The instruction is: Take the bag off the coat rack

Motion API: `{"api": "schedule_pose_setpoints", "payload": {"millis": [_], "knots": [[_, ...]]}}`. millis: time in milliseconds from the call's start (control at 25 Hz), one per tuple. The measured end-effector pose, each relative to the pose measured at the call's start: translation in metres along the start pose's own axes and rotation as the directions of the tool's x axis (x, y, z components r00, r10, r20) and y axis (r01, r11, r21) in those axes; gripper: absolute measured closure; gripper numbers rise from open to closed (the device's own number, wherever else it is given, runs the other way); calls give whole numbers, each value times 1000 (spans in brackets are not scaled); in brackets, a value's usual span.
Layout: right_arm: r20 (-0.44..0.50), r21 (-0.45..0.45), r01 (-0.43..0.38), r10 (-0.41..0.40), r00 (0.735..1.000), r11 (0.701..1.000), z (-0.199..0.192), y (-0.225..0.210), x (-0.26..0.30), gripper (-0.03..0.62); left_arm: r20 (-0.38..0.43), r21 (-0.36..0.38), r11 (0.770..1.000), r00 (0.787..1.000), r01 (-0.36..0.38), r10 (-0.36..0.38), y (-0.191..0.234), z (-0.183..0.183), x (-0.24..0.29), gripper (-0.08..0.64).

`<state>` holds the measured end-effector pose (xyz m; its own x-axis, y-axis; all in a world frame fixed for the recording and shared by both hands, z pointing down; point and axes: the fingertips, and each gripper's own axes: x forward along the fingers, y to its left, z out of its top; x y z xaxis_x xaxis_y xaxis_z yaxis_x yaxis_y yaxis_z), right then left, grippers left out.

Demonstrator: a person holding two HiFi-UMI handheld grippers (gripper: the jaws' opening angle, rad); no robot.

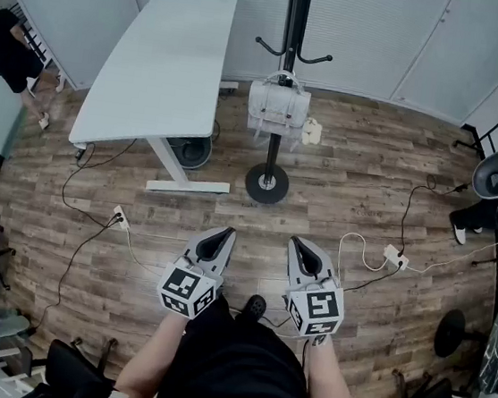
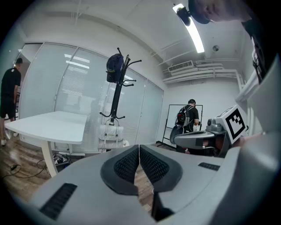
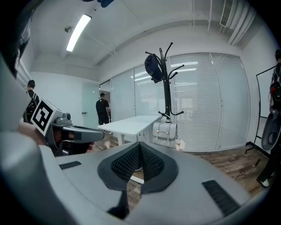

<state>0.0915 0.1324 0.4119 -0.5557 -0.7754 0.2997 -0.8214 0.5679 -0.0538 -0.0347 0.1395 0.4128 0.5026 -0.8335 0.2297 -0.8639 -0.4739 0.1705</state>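
Plainly, nothing of the task is done yet. At the far left of the head view stands a white counter (image 1: 158, 56), bare on top and no part of the job. Next comes the left gripper (image 1: 226, 233), held low in front of the person over the wood floor (image 1: 370, 163). Its own view shows the 2 fingers (image 2: 125, 165) pressed together with nothing between them.

Ahead, in the middle, the coat rack (image 1: 293, 28) rises from its round base. The bag (image 1: 278, 105), a pale grey satchel with a small fluffy charm (image 1: 311, 132) at its right side, hangs by its handle from 1 of the lower hooks, against the pole. A dark cap (image 2: 114, 68) sits on an upper hook.

To the right, the right gripper (image 1: 297, 242) is level with its partner, fingers likewise closed on nothing. Both grippers are well apart from the rack and point towards it.

What is left, as I judge it, is everything: walk up, open the fingers, take the handle or the body of the bag, lift it clear of the hook and bring it away.
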Motion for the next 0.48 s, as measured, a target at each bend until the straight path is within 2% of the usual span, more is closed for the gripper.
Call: {"api": "schedule_pose_setpoints", "payload": {"millis": [480], "knots": [[14, 9, -13, 12, 1000, 1000, 2, -8, -13, 563, -10, 26, 1000, 1000, 17, -17, -19, 6, 7, 538]]}}
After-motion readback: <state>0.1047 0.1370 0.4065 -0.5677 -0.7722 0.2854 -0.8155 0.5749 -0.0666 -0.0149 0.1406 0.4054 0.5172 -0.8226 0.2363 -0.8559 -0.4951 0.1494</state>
